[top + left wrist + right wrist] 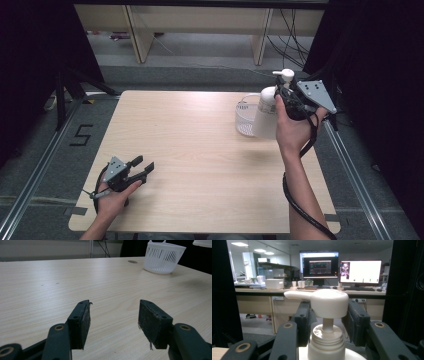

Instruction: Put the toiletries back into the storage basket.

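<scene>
The jaws of the right gripper (286,95) are clamped on the white pump bottle (266,112), one black pad on each side of the neck just under the pump head (324,302), whose spout points left in the right gripper view. The bottle is held up off the worktop (200,150), near its far right corner and roughly upright, with its body hanging in front of the white slotted basket (245,120) as the high view has it. I think the bottle is beside the basket and above it rather than inside, but the overlap there makes that hard to judge. The right hand (292,130) grips the tool from below, and the cable trails down along the forearm.

Over at the near left corner, the left gripper (142,167) lies low on the worktop in the left hand (112,197). Its jaws stand well apart with only bare wood between them, pointing across the surface towards the basket (163,258) far off.
</scene>
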A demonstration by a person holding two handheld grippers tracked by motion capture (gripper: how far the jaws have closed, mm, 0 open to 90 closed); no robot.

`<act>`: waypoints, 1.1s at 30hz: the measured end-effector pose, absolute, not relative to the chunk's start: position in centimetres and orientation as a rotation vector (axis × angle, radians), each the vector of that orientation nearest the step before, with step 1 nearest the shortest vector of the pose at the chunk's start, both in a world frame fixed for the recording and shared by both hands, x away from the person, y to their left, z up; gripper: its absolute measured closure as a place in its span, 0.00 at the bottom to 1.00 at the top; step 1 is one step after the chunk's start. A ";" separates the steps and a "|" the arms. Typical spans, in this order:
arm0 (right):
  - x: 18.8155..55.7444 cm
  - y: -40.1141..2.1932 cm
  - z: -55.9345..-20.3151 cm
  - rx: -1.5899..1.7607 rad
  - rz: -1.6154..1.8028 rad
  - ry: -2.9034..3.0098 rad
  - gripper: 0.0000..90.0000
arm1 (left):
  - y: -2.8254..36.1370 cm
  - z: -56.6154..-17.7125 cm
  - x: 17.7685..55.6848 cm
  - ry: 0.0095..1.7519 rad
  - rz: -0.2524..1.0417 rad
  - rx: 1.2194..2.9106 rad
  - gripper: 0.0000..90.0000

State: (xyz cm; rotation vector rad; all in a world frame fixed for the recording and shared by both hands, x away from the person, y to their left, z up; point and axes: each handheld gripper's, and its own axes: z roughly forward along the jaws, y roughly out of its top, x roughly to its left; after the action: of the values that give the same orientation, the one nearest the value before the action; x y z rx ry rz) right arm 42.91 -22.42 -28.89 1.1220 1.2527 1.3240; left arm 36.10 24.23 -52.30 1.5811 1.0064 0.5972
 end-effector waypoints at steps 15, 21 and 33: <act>44.0 -22.3 -28.2 1.117 1.317 1.250 0.67 | 24.3 -52.3 36.1 1.008 0.594 1.579 0.47; 44.4 -22.2 -28.0 1.116 1.318 1.245 0.67 | 24.3 -52.3 36.1 1.009 0.593 1.578 0.47; 45.2 -22.0 -27.4 1.112 1.328 1.239 0.67 | 24.3 -52.3 36.1 1.007 0.592 1.581 0.47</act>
State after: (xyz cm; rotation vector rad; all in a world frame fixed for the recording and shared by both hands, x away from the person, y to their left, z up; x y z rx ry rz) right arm 45.23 -22.03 -27.41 1.1120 1.2394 1.3283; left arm 36.12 24.27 -52.31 1.5805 1.0072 0.5920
